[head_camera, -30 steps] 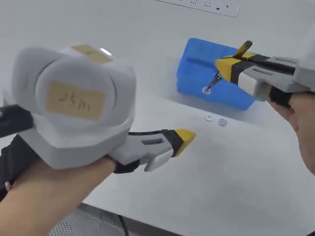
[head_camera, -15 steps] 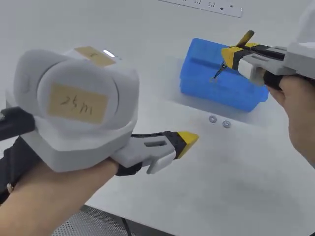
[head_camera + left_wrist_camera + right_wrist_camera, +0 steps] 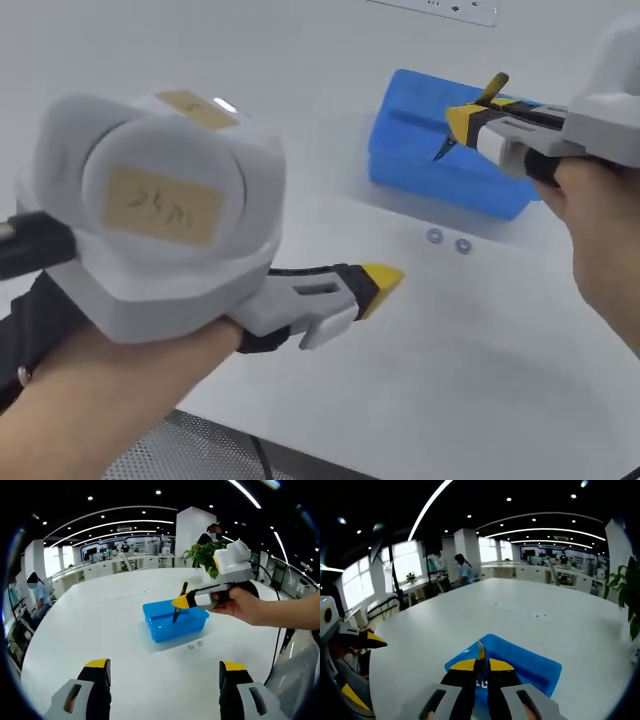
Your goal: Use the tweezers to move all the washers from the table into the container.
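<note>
Right gripper clamping tweezers; tip moved over bin, washer likely dropped. Two washers remain. Left gripper jaws apart, idle.

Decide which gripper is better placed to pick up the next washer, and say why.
Right. The right gripper holds the tweezers above the container, with two washers on the table close beside it. The left gripper is open, empty and farther away.

Potted plant, power strip
</note>
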Demonstrator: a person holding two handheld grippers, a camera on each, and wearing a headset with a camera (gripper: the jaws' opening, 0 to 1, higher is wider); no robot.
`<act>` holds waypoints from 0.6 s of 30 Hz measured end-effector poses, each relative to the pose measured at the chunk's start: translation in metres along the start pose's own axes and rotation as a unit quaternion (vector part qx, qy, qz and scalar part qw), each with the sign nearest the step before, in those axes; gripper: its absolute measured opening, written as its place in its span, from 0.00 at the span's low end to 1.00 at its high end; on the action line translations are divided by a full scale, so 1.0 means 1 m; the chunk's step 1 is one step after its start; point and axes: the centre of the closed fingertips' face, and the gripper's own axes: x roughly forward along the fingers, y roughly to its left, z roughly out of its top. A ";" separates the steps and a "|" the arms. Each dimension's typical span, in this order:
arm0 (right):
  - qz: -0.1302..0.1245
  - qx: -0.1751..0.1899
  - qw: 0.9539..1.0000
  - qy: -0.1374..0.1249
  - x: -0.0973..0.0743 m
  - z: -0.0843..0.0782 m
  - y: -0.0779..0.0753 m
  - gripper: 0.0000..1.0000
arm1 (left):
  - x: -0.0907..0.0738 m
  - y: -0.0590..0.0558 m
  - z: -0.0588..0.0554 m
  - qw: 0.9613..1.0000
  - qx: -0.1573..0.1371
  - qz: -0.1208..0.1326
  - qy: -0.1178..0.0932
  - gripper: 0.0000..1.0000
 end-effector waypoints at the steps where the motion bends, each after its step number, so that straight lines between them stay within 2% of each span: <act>1: 0.002 -0.001 1.000 -0.002 -0.003 0.002 0.002 0.03 | 0.000 0.000 0.001 1.000 -0.001 0.000 -0.001 0.92; 5: 0.007 -0.019 1.000 -0.018 -0.017 0.015 0.012 0.03 | -0.001 0.001 0.002 1.000 -0.001 0.001 -0.003 0.92; 10: 0.019 -0.017 0.999 -0.032 -0.033 0.025 0.025 0.03 | -0.001 0.000 0.002 1.000 -0.001 0.000 -0.004 0.91; 13: 0.027 -0.016 0.999 -0.033 -0.039 0.026 0.030 0.03 | -0.001 -0.001 0.003 1.000 -0.001 0.000 -0.005 0.91; 18: 0.037 -0.011 0.999 -0.022 -0.045 0.018 0.035 0.03 | -0.001 -0.001 0.003 1.000 -0.002 0.002 -0.007 0.91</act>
